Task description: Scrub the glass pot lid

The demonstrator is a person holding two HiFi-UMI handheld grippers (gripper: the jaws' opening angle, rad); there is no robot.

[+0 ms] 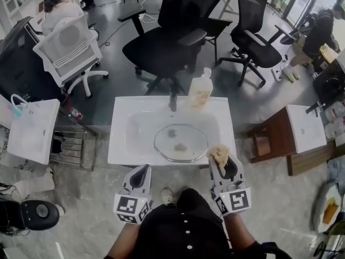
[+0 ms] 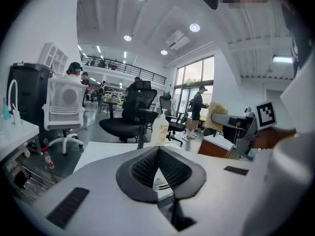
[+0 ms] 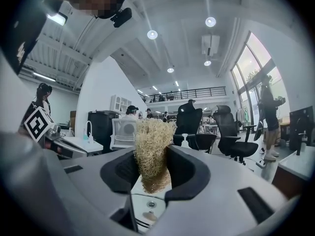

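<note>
The glass pot lid [image 1: 180, 143] lies flat in the basin of a white sink [image 1: 121, 144], with a brown smear near its knob. My right gripper [image 1: 220, 158] hovers over the sink's front right rim, just right of the lid, shut on a tan fibrous scrubber [image 1: 219, 154]. In the right gripper view the scrubber [image 3: 152, 151] stands up between the jaws, and the lid [image 3: 147, 208] shows below it. My left gripper [image 1: 144, 170] sits in front of the sink's near edge, shut and empty. In the left gripper view its pads [image 2: 147, 166] meet.
A soap bottle [image 1: 200, 90] and a dark faucet [image 1: 173, 99] stand at the sink's far edge. Black office chairs [image 1: 172, 36] and a white chair [image 1: 70, 50] stand behind the sink. Another white sink unit [image 1: 32, 131] is at the left, a wooden stand [image 1: 275, 136] at the right.
</note>
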